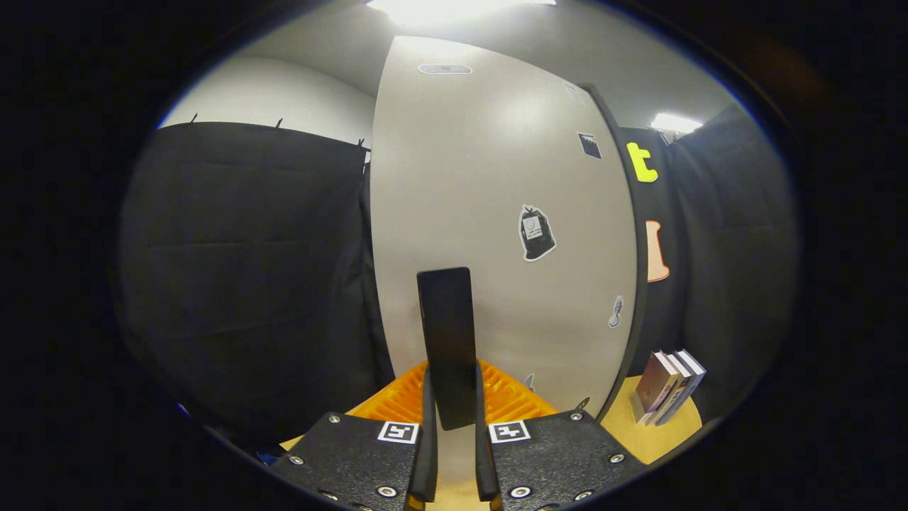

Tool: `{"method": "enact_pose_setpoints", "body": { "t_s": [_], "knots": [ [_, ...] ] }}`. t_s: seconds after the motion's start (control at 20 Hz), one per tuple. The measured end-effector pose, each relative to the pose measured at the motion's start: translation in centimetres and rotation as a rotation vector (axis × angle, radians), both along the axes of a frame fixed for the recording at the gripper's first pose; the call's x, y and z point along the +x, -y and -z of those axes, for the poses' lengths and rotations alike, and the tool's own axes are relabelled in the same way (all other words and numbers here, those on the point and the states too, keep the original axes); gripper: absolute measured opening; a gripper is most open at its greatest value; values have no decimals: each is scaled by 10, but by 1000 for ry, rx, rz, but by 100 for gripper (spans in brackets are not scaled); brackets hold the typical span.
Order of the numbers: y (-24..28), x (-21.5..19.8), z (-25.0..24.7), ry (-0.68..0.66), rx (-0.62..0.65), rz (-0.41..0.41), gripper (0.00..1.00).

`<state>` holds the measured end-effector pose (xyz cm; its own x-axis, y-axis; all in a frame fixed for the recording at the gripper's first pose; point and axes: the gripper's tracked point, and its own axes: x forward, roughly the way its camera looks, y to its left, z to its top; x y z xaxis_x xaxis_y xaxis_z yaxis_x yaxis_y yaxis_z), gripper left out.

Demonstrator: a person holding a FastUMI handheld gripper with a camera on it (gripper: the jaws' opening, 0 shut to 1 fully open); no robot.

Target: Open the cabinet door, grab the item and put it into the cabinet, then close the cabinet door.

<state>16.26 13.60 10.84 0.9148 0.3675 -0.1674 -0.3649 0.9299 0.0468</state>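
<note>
Fingers (454, 454) pinch the dark flat item (448, 344) upright between them (cabinet door (496, 213) beyond).

- No word or number is legible anywhere.
- Two square black-and-white code markers (397, 431) sit at lower centre on the gripper (454, 387), whose fingers clamp a dark flat slab (447, 319).
- A sticker (535, 233) on the cabinet door (461, 177), right of centre, has print too small to read.

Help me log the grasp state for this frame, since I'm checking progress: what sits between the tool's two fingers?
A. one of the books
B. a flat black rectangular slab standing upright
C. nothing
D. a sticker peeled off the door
B: the flat black rectangular slab stands upright with both fingers of the tool pressed on its lower end, ahead of the white cabinet door.
</note>
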Motion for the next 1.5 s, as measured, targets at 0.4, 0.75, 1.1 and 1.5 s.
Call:
{"method": "enact_pose_setpoints", "body": {
  "t_s": [0.4,0.75,1.1,1.5],
  "knots": [
    [50,-27,-8,6,-3,22,21],
    [70,-37,-9,12,-31,44,19],
    [93,-38,-8,13,-46,91,16],
    [133,-32,-5,18,-52,245,13]
  ]
}}
